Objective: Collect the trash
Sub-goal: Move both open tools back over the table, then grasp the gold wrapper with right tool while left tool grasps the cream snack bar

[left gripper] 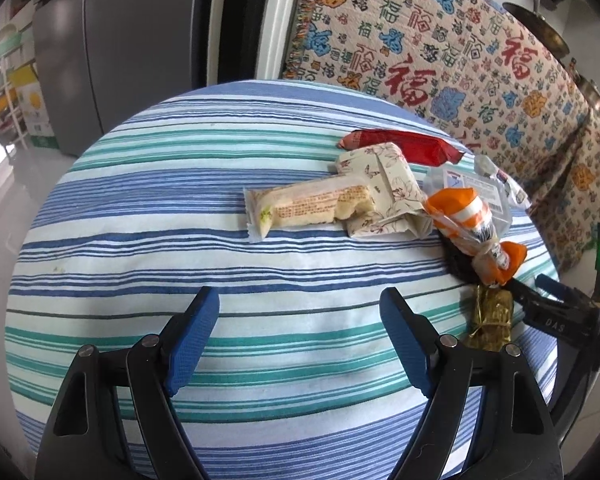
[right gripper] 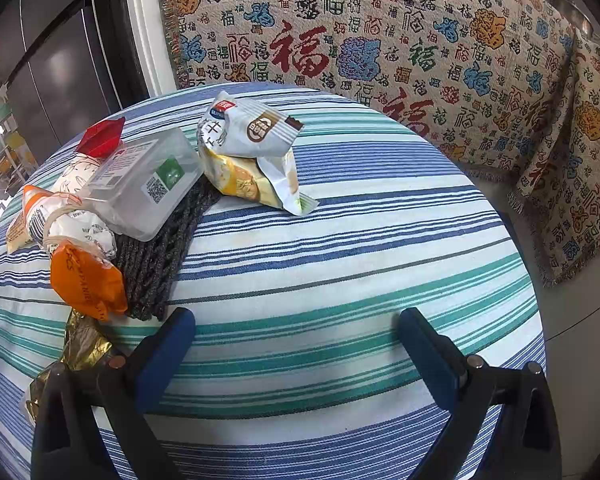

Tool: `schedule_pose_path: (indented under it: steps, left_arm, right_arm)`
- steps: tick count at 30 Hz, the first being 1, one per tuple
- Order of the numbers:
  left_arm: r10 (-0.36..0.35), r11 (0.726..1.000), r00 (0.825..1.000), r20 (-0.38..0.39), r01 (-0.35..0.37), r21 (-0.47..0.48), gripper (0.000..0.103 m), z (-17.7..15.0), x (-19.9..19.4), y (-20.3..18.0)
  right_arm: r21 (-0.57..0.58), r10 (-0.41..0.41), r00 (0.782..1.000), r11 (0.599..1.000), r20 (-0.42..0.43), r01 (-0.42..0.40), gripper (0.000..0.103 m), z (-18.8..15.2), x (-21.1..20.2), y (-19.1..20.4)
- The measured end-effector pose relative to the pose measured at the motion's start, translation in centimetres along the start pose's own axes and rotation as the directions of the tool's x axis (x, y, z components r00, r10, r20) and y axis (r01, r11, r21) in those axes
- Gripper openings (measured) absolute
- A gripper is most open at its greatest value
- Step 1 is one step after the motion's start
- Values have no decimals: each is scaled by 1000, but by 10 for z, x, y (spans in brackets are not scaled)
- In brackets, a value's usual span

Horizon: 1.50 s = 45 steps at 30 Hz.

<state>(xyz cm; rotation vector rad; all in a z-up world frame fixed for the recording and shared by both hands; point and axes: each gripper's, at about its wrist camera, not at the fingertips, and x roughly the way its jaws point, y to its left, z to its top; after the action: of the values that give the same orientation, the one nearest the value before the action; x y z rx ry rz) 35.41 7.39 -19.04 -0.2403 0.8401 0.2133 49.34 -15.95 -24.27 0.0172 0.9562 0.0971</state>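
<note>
Snack wrappers and packaging lie heaped on a round table covered in a blue, teal and white striped cloth [left gripper: 140, 208]. Seen from the left wrist, a cream cake packet [left gripper: 300, 204] lies partly over a folded floral paper wrapper [left gripper: 384, 184], with a red wrapper [left gripper: 404, 142] behind them near the far edge. To the right sits an orange-and-white bag [left gripper: 472, 220], and a crumpled gold foil wrapper [left gripper: 492, 316] lies just in front of it.

From the right wrist, a clear plastic box [right gripper: 148, 184] rests on a dark mesh net [right gripper: 160, 256], beside a white and yellow snack bag [right gripper: 252, 152].

The left gripper [left gripper: 300, 320] hangs over bare cloth with its blue pads spread wide, nothing between them and no wrapper touched; the cake packet lies well ahead of it.

The right gripper [right gripper: 296, 344] is likewise spread wide and empty over the stripes; its left finger [right gripper: 168, 356] stands just beside the net and the gold foil, though whether it touches them cannot be told.

A patterned throw with red and blue characters [right gripper: 380, 40] drapes a sofa behind the table.
</note>
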Motion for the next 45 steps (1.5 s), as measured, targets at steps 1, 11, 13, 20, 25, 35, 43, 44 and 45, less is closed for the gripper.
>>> schedule_pose_path:
  steps: [1,11,13,20,25,35,43,44,45]
  left_arm:
    - [-8,1000,1000,-3,8,0,84,0,1,-1]
    - [-11,999,993,115,5,54,87,9,-33,-3]
    - [-6,997,992,124,-3,76,88,8,-37,0]
    - [-29,986,995,93,13,168,89,0,-29,-3]
    - [-42,980,998,53,31,195,89,3,-21,-4]
    - [-91,901,995,-39,99,422,89,35,35,-1]
    - [-135,871,990,-43,139,471,89,54,62,-8]
    - [-152,871,987,-44,155,466,89,56,63,-9]
    - [-169,869,984,-49,172,464,89,57,63,-9]
  right_arm:
    - [0,0,1000,1000,0,0,103,0,0,0]
    - [-1,1,1000,1000,-1,-1,103,0,0,0]
    - [-1,1,1000,1000,-1,-1,103,0,0,0]
    - [-1,2,1000,1000,-2,-2,103,0,0,1]
    - [-1,2,1000,1000,-2,-2,103,0,0,0]
    - [-2,2,1000,1000,-2,-2,103,0,0,0]
    - [-3,3,1000,1000,-3,-3,103,0,0,0]
    - [-3,3,1000,1000,-3,-4,103,0,0,0]
    - [-3,3,1000,1000,-3,-3,103,0,0,0]
